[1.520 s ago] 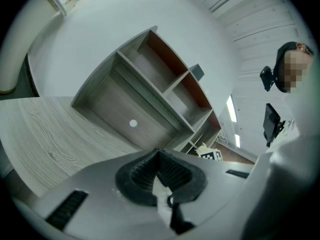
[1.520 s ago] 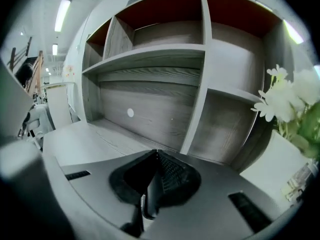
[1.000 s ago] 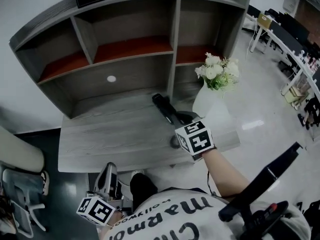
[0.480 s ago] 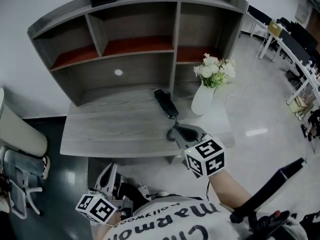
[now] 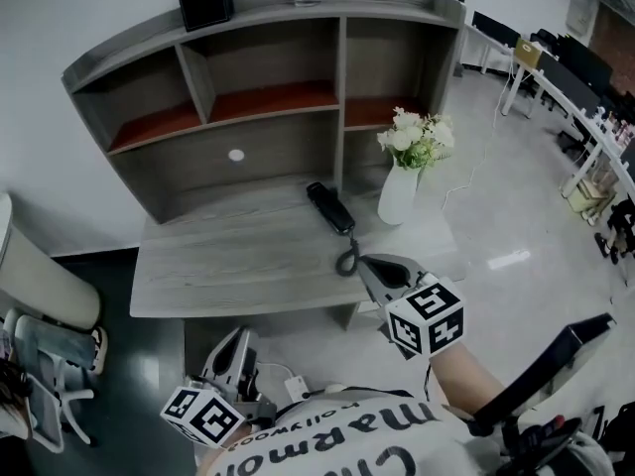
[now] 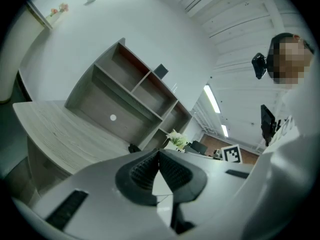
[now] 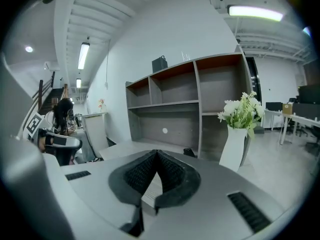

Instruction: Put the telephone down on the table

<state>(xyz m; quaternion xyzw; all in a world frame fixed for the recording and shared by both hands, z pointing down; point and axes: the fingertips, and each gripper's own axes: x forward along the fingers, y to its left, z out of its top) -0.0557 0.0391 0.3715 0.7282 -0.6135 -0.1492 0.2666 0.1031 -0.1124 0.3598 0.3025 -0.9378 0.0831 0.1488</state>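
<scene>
Head view: the telephone [image 5: 330, 208] is shown lying flat on the bench [image 5: 218, 266], with a vase [image 5: 397, 194] just beside it at 3 o'clock. The right gripper [image 5: 362, 260] is held apart from it at 5 o'clock, and the left gripper [image 5: 236, 337] is below the bench edge.
Left gripper view: the jaws are pressed together on nothing.
Right gripper view: the jaws are likewise closed and empty, with the telephone [image 7: 189, 152] beyond them.
Placement is judged done; any retreat is best made clear of the vase.
</scene>
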